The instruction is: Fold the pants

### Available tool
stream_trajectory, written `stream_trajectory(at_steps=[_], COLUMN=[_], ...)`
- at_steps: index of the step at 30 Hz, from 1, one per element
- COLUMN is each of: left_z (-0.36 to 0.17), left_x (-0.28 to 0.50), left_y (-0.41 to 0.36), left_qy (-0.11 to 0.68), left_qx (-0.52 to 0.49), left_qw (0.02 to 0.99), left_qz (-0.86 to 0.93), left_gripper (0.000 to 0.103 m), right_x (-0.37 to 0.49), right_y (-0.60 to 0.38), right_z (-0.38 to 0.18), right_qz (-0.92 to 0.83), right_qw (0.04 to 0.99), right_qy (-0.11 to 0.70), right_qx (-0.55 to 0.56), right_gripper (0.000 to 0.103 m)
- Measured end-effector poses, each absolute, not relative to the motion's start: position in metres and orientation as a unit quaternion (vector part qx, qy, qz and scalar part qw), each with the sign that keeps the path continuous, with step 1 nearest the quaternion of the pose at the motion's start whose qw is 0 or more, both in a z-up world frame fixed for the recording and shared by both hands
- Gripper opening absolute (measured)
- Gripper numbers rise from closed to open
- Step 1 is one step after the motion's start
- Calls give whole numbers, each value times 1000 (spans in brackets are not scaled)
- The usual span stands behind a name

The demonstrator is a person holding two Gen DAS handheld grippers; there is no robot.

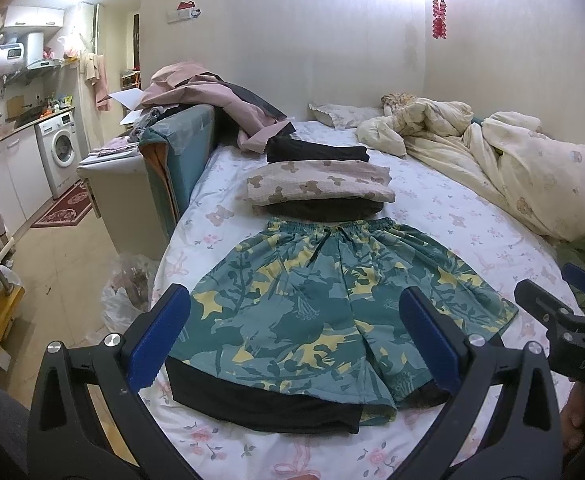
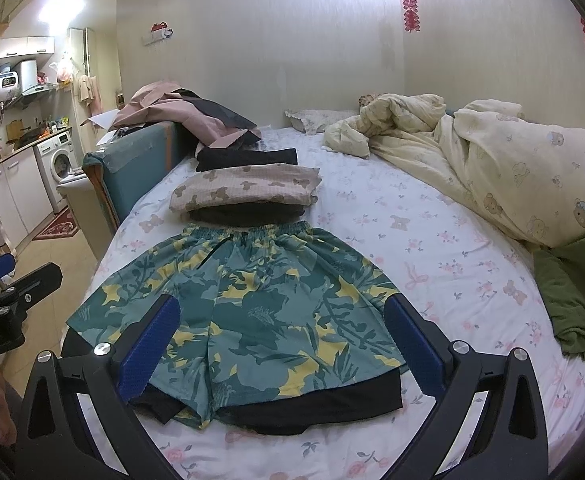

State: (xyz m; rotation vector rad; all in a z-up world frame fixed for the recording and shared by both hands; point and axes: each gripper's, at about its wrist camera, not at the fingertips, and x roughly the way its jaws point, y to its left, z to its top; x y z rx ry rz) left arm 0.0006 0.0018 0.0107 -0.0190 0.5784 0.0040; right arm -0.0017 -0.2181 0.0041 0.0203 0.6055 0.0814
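Observation:
Green shorts with a yellow floral print (image 1: 320, 304) (image 2: 260, 300) lie flat on the bed sheet (image 1: 452, 216) (image 2: 432, 240), waistband away from me and black lining showing along the near hems. My left gripper (image 1: 294, 292) hovers open over the near hem, straddling the left leg, with nothing between its blue pads (image 1: 160, 336). My right gripper (image 2: 280, 300) is open too, above the right leg's hem, blue pads (image 2: 416, 348) empty. Each gripper also shows at the other view's edge: the right gripper's body (image 1: 564, 320), the left gripper's body (image 2: 8, 292).
A stack of folded clothes (image 1: 320, 188) (image 2: 244, 192) sits just beyond the waistband. A crumpled cream quilt (image 1: 512, 160) (image 2: 512, 168) fills the right side, with a green garment (image 2: 576, 292) by it. The bed's left edge drops to the floor, where a plastic bag (image 1: 128, 296) stands.

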Motion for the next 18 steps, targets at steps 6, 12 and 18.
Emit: stream_trajectory(at_steps=[6,12,18], left_z=[11,11,11], left_x=[1,0,0], left_y=[2,2,2], left_qy=[285,282,283], left_qx=[-11,-8,-8], left_qw=[959,959,959], left_qz=[4,5,4], left_gripper=[103,103,103], right_x=[-1,-1,-2], right_y=[-218,-218,-218], right_z=[4,4,5], right_qz=[40,41,41], right_qw=[954,954,954], right_qy=[298,297,297], right_qx=[10,9,9], right_gripper=[103,103,103])
